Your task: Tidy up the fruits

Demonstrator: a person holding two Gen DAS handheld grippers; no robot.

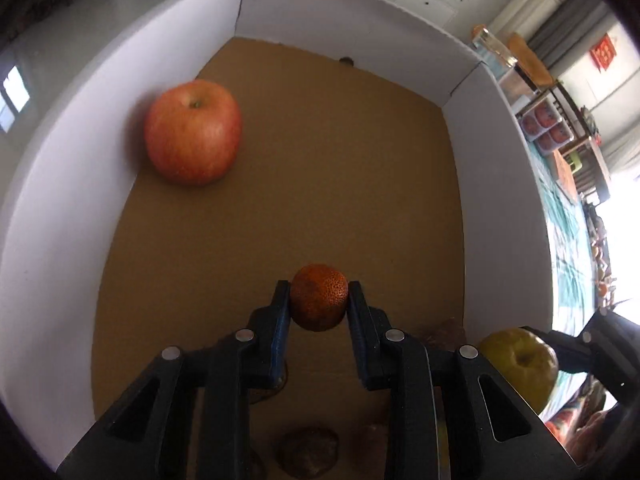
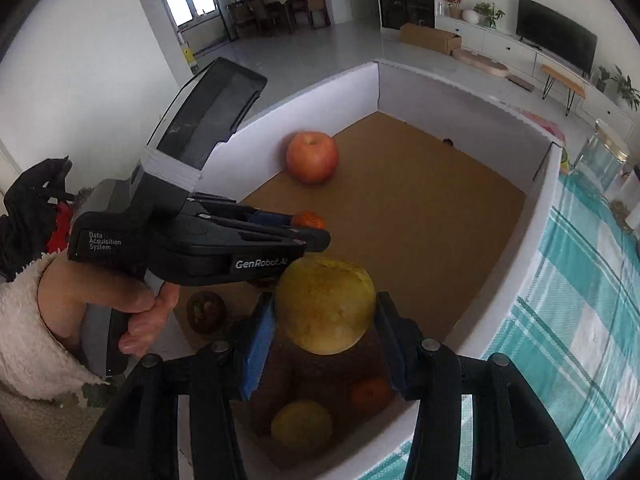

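My left gripper (image 1: 319, 296) is shut on a small orange tangerine (image 1: 319, 303) and holds it above the brown floor of a white-walled box (image 1: 60, 208). It also shows in the right wrist view (image 2: 308, 226) with the tangerine (image 2: 308, 220). My right gripper (image 2: 325, 320) is shut on a yellow-green pear-like fruit (image 2: 326, 306) over the box's near end; this fruit shows in the left wrist view (image 1: 518, 364). A red apple (image 1: 193, 132) sits on the box floor by the left wall, also in the right wrist view (image 2: 313, 157).
Below the right gripper lie a second yellow fruit (image 2: 302, 424), a tangerine (image 2: 370, 394) and a dark brown fruit (image 2: 206, 312). The box (image 2: 540, 216) stands on a teal checked cloth (image 2: 572, 300). A glass jar (image 2: 602, 156) stands beyond the box.
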